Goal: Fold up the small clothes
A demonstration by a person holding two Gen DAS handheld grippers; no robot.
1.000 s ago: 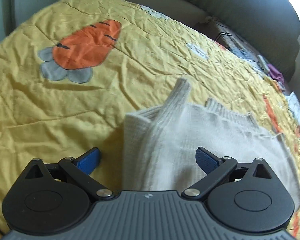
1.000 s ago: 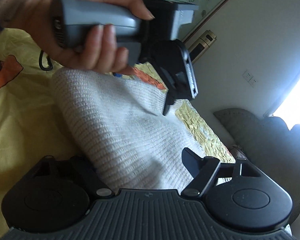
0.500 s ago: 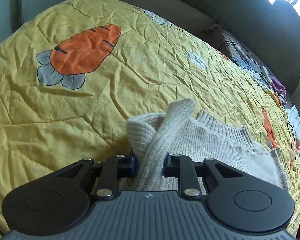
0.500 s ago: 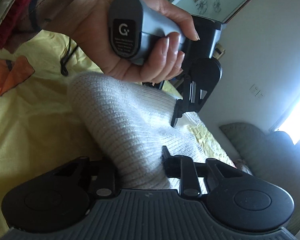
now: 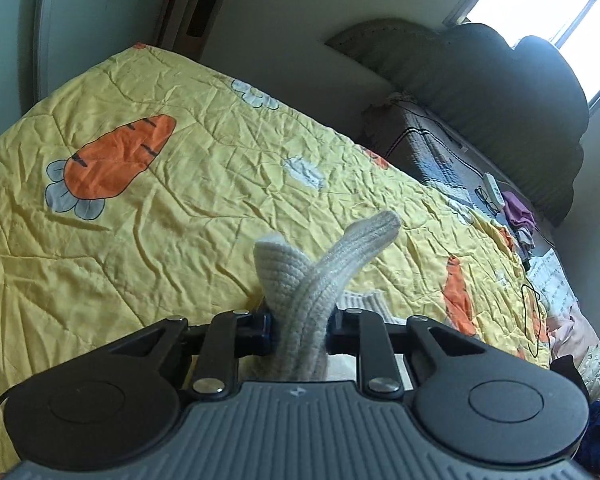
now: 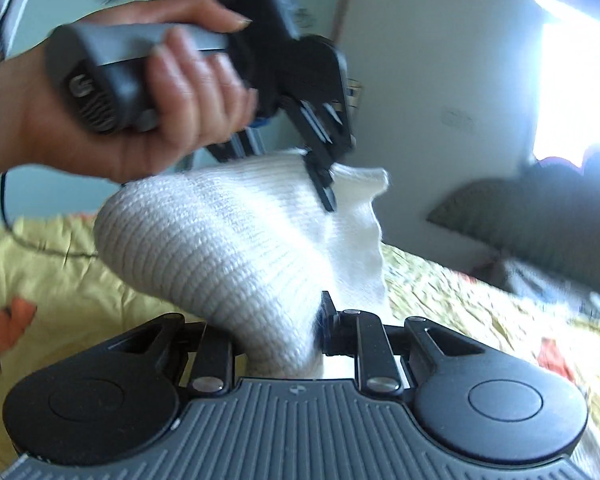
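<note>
A white knit garment (image 5: 324,276) hangs bunched above the yellow quilt (image 5: 180,220). My left gripper (image 5: 300,328) is shut on a thick fold of it, and a ribbed end sticks up past the fingers. In the right wrist view the same knit (image 6: 220,248) stretches between both grippers. My right gripper (image 6: 278,328) has its jaws closing, with the cloth pinched between the pads. A hand (image 6: 140,120) holds the left gripper (image 6: 324,184) higher up, clamped on the garment's far edge. The lower part of the garment is hidden behind the gripper bodies.
The quilt carries carrot prints (image 5: 112,160) and covers the bed. A dark padded headboard (image 5: 500,100) stands at the far right under a bright window. A remote (image 5: 492,196), glasses and a purple cloth (image 5: 520,212) lie by the bed's right edge.
Both grippers went from open to shut on the white knit. They then rose, lifting the garment off the quilt, and the right view tilted.
</note>
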